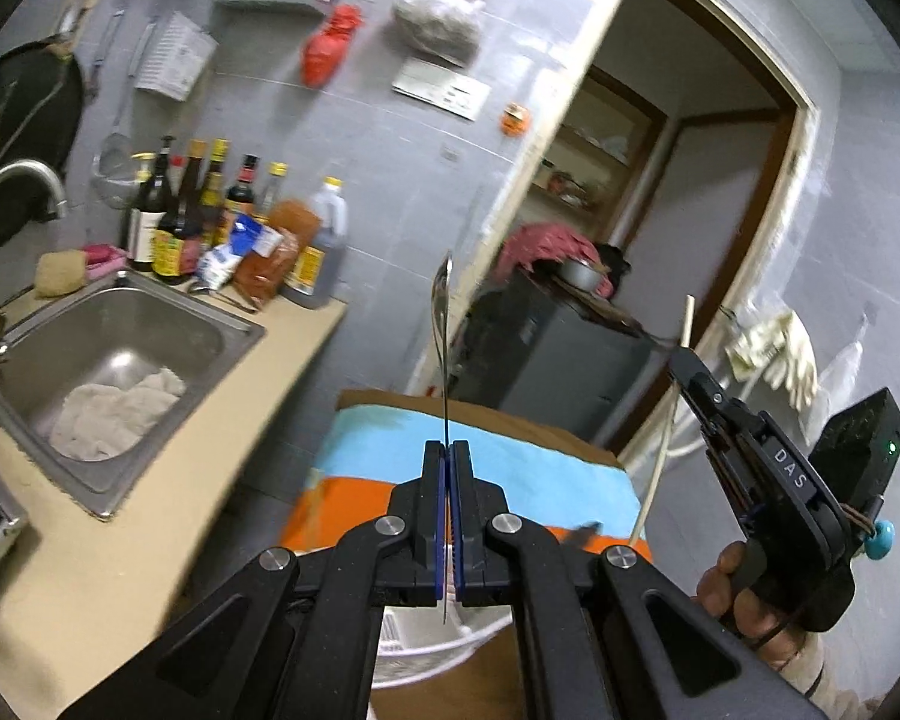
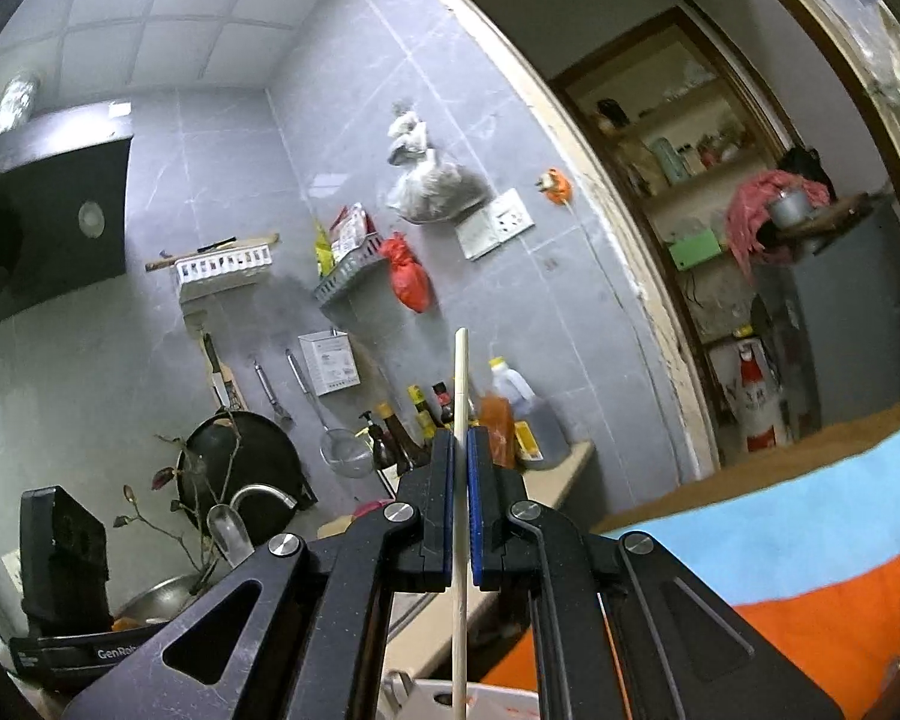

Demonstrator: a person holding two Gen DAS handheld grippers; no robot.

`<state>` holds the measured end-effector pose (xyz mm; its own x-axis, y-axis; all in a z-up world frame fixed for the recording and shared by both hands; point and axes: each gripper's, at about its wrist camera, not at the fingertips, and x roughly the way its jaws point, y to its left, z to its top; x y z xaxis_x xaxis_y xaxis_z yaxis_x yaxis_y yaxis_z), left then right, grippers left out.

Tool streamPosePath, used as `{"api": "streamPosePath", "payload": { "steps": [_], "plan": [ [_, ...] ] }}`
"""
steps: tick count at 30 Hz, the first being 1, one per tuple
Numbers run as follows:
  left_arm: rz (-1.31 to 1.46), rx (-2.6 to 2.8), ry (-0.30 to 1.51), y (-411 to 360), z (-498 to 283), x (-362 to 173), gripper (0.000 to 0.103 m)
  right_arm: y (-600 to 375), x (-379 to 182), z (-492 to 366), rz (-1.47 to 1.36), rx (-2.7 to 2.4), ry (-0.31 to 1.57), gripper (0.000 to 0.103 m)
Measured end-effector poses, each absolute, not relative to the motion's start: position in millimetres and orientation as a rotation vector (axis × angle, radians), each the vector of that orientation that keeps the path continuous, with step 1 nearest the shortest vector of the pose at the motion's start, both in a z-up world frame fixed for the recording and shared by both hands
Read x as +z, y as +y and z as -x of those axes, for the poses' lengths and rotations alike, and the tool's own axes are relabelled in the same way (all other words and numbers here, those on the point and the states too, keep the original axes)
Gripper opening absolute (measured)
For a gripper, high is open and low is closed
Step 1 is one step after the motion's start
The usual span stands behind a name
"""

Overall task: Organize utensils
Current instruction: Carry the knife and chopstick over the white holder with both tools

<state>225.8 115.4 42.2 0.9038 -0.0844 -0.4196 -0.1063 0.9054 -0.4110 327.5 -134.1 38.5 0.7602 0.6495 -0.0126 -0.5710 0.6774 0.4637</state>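
Between the left hand-held gripper's [image 1: 448, 450] pads: one metal spoon [image 1: 443, 324], thin and shiny, seen edge-on. Its bowl points up toward 12 o'clock past the fingertips; the handle end pokes out below the pads toward 6 o'clock. Jaws closed tight on the handle.

Right hand-held gripper [image 2: 461, 441] clamped on one pale wooden chopstick [image 2: 461, 396], straight, square-cut tip. It runs from 12 to 6 o'clock through the pads, sticking out well beyond both ends. In the left view the same gripper [image 1: 687, 363] sits at 3 o'clock with its chopstick [image 1: 666, 420] slanting down.

Count: one spoon, one chopstick, two grippers. Both utensils held up in the air, above a blue-and-orange cloth [image 1: 510, 468].

Worktop [image 1: 150, 468] at 9 o'clock carries a steel sink [image 1: 60, 324] with a rag [image 1: 114, 408] in it; bottles [image 1: 210, 216] stand behind.
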Motion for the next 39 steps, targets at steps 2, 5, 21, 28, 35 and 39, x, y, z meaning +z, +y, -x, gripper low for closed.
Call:
{"api": "streamPosePath", "payload": {
  "steps": [2,5,21,28,35,39],
  "plan": [
    [0.437,0.041,0.435,127.7,-224.1,39.0,0.002,-123.5,38.6,-326.6,-0.44,0.674,0.167,0.004],
    [0.43,0.071,0.435,139.2,-225.1,33.6,0.002,-106.8,34.9,-326.5,-0.403,0.645,0.143,0.004],
    [0.367,0.127,0.472,137.7,-234.0,-11.7,0.002,-70.5,-5.8,-331.1,-0.335,0.573,0.164,0.004],
    [0.338,0.12,0.526,126.1,-237.5,-24.3,0.002,-69.3,-19.2,-333.3,-0.332,0.573,0.193,0.004],
    [0.382,0.094,0.566,126.6,-238.8,-27.7,0.002,-69.3,-22.7,-332.2,-0.306,0.593,0.228,0.004],
    [0.4,0.077,0.564,127.0,-237.1,-26.8,0.002,-71.1,-22.6,-331.3,-0.29,0.615,0.249,0.004]
  ]
}}
